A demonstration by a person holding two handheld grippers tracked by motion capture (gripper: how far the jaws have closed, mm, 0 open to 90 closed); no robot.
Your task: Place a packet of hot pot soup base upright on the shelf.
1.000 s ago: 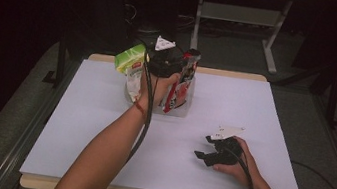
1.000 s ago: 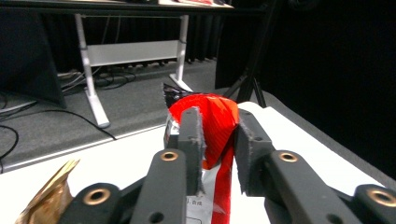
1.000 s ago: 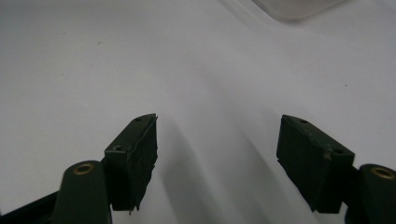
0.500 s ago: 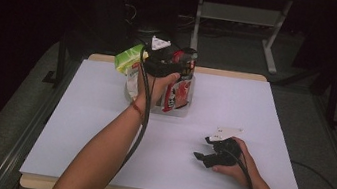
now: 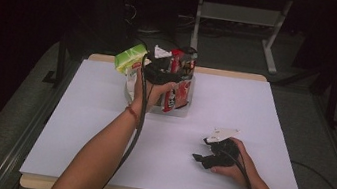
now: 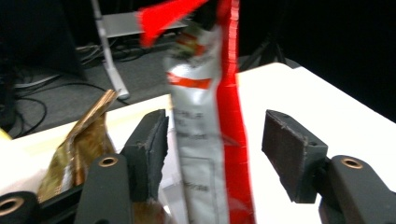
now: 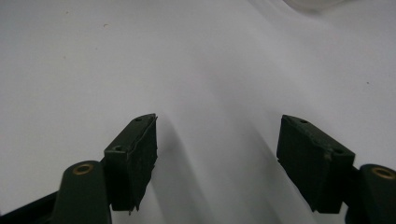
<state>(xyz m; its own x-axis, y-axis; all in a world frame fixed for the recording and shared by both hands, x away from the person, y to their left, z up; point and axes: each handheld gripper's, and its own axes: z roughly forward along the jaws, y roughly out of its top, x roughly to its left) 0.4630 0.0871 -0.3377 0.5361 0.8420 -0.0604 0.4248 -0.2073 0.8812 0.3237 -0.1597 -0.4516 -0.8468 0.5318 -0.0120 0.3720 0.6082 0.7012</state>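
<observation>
Room: dark all round, with a white desk frame (image 5: 241, 19) and loose cables on the grey floor behind the work surface
Table: a wide white tabletop (image 5: 254, 117) with a pale wooden edge; both forearms come in from its near side
Clear box: a see-through container (image 5: 182, 107) stands at the far middle of the table, with upright snack packets in it
Green packet: a light green packet (image 5: 129, 58) sticks out at the box's left end, leaning outward
Red-and-silver packet: the red-and-silver packet (image 6: 210, 135) stands upright in the box, rising between the left gripper's jaws in the left gripper view; its printing is too blurred to read
Brown packet: a crinkled golden-brown packet (image 6: 86, 140) sits just beside it, on the far side of one jaw
Left gripper: the left gripper (image 6: 215, 144) is held over the box, jaws apart; one pad lies against the red-and-silver packet's side, the other stands clear of it, so there is no clamp. The jaws have just been closing a little after opening wide
Right gripper: the right gripper (image 7: 217, 154) rests low on the bare tabletop at the near right, well apart from the box, jaws spread with nothing between them
</observation>
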